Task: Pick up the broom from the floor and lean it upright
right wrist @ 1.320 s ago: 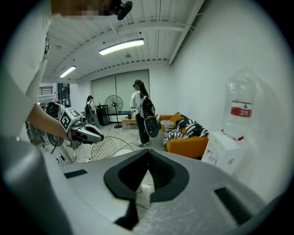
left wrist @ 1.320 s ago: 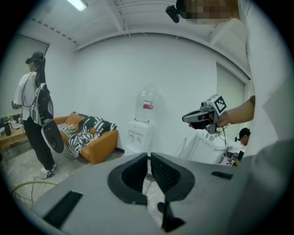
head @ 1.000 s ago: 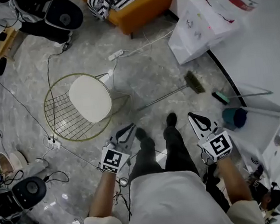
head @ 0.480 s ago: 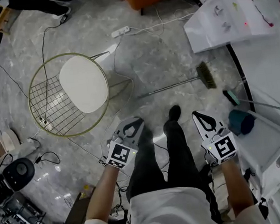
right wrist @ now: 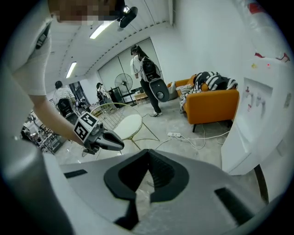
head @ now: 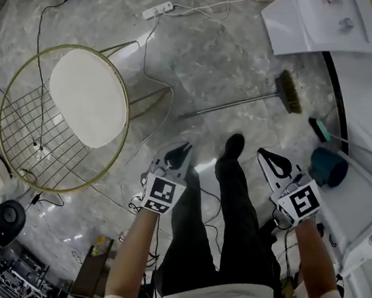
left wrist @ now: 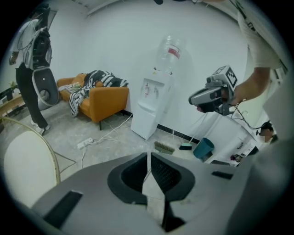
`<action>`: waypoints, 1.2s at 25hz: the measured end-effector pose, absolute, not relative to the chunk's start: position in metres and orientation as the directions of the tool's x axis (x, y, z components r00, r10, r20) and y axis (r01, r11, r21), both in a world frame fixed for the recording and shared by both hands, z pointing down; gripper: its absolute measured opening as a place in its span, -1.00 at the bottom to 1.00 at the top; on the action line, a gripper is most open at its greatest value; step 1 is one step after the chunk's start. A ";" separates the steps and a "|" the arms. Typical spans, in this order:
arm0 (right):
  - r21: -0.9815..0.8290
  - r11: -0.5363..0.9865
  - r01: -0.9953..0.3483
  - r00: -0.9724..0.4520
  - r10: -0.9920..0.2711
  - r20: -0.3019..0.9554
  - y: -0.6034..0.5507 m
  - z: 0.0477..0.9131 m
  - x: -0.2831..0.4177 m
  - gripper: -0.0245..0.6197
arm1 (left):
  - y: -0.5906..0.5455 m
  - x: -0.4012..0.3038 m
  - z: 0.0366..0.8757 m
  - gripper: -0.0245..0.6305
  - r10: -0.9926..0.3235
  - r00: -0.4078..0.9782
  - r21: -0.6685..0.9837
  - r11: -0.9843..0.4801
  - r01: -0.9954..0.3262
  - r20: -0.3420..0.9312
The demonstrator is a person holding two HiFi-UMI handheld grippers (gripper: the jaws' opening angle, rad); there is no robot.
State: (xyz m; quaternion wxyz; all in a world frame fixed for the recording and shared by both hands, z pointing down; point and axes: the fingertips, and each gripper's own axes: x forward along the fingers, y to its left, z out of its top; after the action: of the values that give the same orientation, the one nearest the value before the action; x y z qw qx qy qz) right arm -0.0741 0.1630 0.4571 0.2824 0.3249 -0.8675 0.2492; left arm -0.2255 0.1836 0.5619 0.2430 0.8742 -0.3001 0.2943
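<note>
The broom lies flat on the grey marble floor, its thin handle running left and its brush head at the right. My left gripper hovers shut and empty below the handle's left end, well apart from it. My right gripper is shut and empty too, below the brush head. In the left gripper view the shut left gripper points toward the brush head far off on the floor. The right gripper view shows my right gripper shut, with the left gripper to its left.
A gold wire chair with a white seat stands at the left. A power strip and cables trail across the floor. A white water dispenser stands at the right, with a teal bucket and small brush nearby. The person's legs are between the grippers.
The head view has sunk toward the floor, so the chair and broom look larger and the sofa has left the frame. Both grippers have come down with it, still shut.
</note>
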 end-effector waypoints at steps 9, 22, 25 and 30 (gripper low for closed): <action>-0.273 0.653 -0.706 -0.616 -0.377 0.692 0.166 0.604 -0.066 -0.92 | 0.187 -0.226 0.726 -0.85 -0.355 0.618 0.289 -0.651 -0.702 0.702; -0.313 0.652 -0.690 -0.624 -0.318 0.714 0.184 0.764 -0.075 -0.92 | 0.221 -0.231 0.907 -0.85 -0.232 0.582 0.302 -0.674 -0.674 0.779; -0.323 0.648 -0.689 -0.626 -0.309 0.716 0.187 0.794 -0.077 -0.92 | 0.228 -0.233 0.946 -0.81 -0.215 0.566 0.296 -0.677 -0.674 0.796; -0.333 0.658 -0.676 -0.633 -0.286 0.719 0.187 0.837 -0.082 -0.92 | 0.232 -0.234 1.008 -0.65 -0.186 0.541 0.281 -0.693 -0.664 0.820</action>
State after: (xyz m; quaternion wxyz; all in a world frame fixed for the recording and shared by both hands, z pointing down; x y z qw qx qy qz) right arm -0.0820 0.1865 0.8370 0.3220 0.2824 -0.8516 0.3022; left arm -0.2337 0.2317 1.0082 0.2955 0.8265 -0.2571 0.4043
